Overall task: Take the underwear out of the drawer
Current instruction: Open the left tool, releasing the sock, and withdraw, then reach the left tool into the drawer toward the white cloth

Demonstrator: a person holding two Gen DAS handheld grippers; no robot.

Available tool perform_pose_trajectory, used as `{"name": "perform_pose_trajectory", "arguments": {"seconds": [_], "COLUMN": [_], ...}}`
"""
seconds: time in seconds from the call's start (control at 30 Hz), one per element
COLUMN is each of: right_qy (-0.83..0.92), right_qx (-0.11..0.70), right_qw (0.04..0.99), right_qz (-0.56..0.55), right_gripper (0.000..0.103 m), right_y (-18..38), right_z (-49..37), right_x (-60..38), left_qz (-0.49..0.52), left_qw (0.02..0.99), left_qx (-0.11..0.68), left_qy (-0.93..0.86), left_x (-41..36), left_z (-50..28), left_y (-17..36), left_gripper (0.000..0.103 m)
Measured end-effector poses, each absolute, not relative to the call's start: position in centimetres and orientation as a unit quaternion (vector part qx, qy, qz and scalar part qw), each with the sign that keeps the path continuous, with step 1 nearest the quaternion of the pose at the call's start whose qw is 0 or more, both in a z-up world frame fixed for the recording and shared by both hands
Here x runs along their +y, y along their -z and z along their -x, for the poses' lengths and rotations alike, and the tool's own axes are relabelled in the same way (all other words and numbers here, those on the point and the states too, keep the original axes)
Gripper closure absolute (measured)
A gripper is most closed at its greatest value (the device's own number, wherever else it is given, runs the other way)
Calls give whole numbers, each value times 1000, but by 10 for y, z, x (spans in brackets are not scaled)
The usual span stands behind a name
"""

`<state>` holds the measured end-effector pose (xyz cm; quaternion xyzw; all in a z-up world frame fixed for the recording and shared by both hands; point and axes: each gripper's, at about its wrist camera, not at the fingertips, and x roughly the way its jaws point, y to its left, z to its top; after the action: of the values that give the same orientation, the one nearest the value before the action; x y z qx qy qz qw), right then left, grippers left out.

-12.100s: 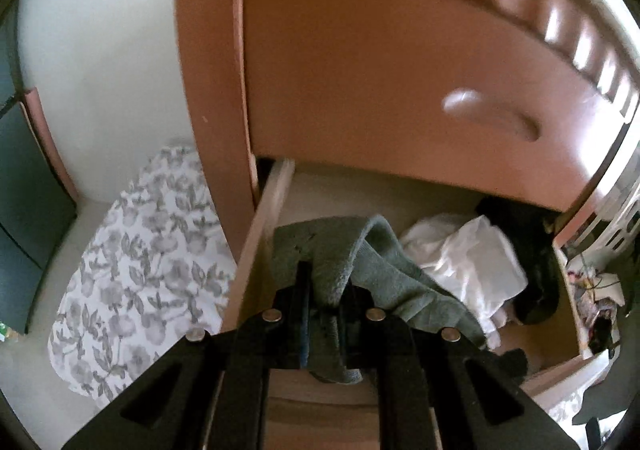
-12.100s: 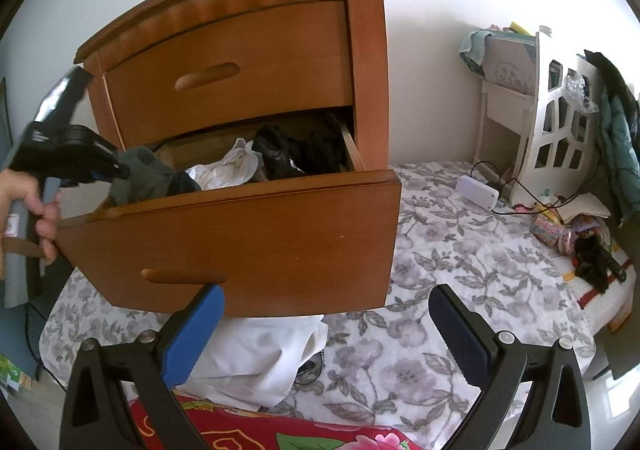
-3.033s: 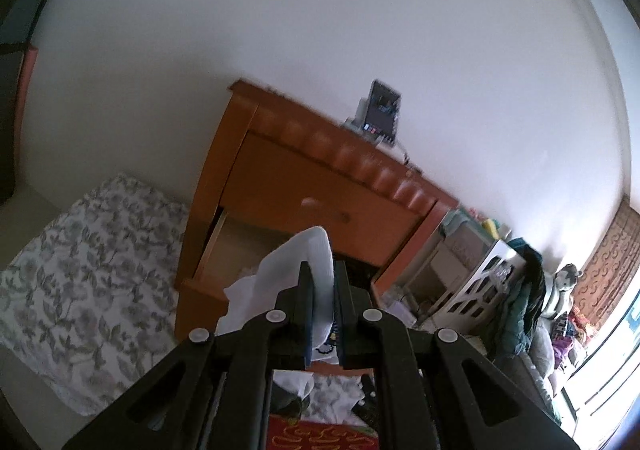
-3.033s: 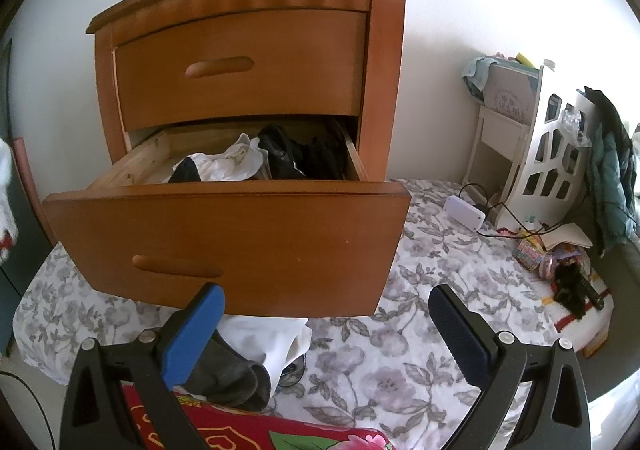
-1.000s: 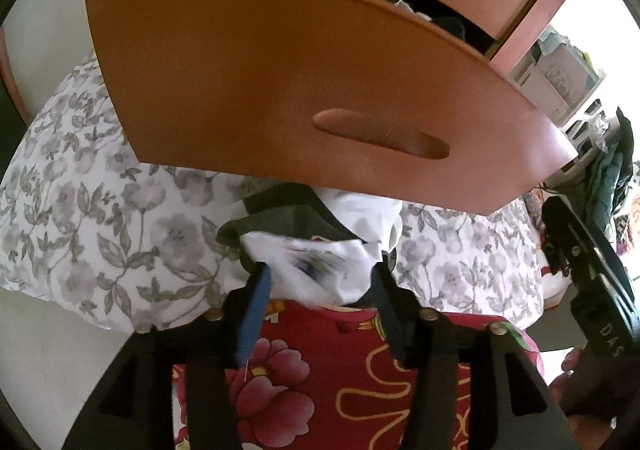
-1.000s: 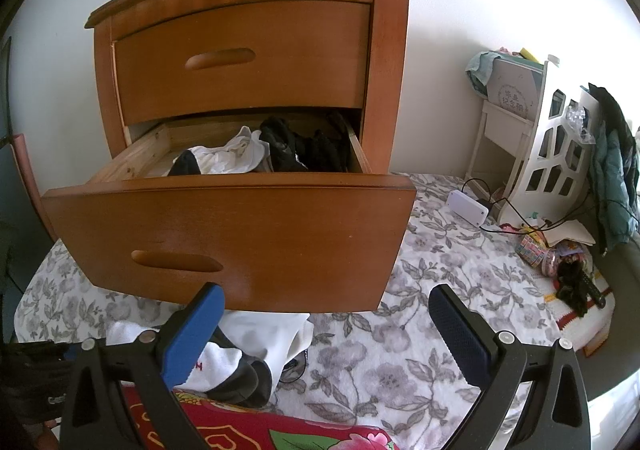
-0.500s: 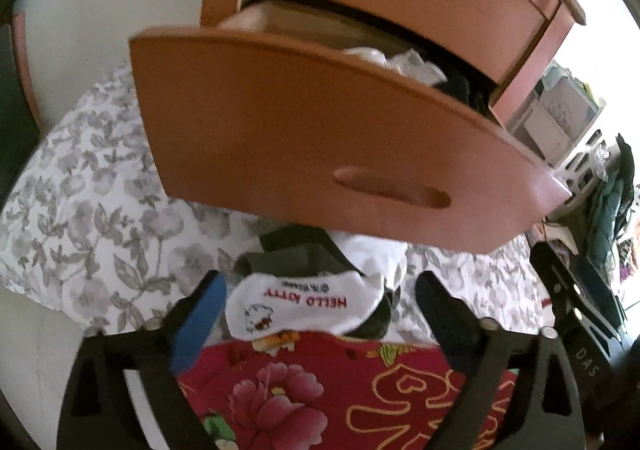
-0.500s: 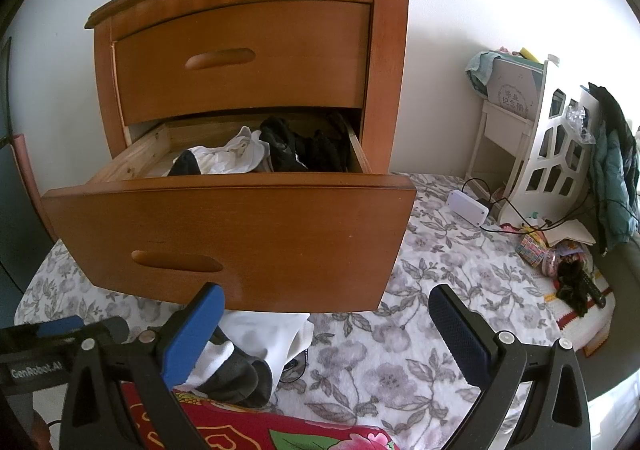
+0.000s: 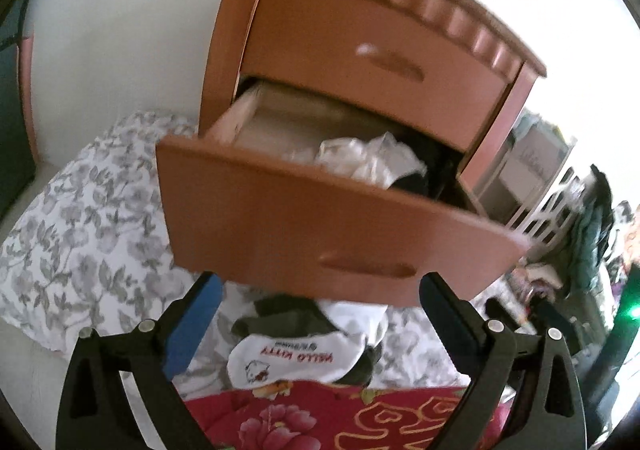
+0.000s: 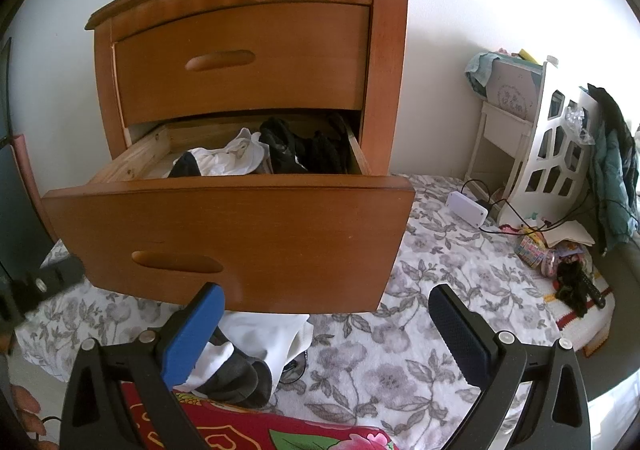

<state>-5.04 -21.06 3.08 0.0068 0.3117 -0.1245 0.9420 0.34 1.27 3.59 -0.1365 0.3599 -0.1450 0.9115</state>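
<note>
Two tools hang spread wide and empty before the wooden nightstand (image 10: 248, 62). The left tool (image 9: 318, 314) points at the pulled-out lower drawer (image 9: 304, 218), where white underwear (image 9: 360, 160) and dark garments (image 10: 300, 148) lie bunched toward its right end. Below the drawer front, a white printed pair (image 9: 296, 360) rests on a small clothes pile (image 10: 256, 354) on the floral bedspread (image 10: 460, 262). The right tool (image 10: 326, 324) faces the same drawer.

Your left gripper (image 9: 318, 316) is spread wide, jaws at 7 and 5 o'clock in its own view, holding nothing. Your right gripper (image 10: 326, 324) is spread just as wide, empty. The left one shows at 9 o'clock in the right view.
</note>
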Motion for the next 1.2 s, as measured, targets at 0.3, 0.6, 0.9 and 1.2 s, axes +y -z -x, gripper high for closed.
{"name": "perform_pose_trajectory", "arguments": {"seconds": [0.3, 0.6, 0.9, 1.2], "right_qy": [125, 125, 124, 120], "right_qx": [308, 309, 309, 311], "right_qw": [943, 943, 943, 943], "right_qz": [-8, -8, -10, -14], "right_gripper": [0, 0, 0, 0], "right_y": [-32, -32, -32, -31], "right_z": [52, 52, 52, 51], "right_x": [-210, -210, -211, -213], "left_qz": [155, 137, 108, 49], "left_qw": [919, 929, 917, 910], "left_qx": [314, 305, 357, 385], "left_qy": [182, 160, 141, 148], "left_x": [21, 25, 15, -6], "left_z": [-4, -30, -68, -96], "left_y": [-63, -87, -97, -103], "left_gripper": [4, 4, 4, 4]}}
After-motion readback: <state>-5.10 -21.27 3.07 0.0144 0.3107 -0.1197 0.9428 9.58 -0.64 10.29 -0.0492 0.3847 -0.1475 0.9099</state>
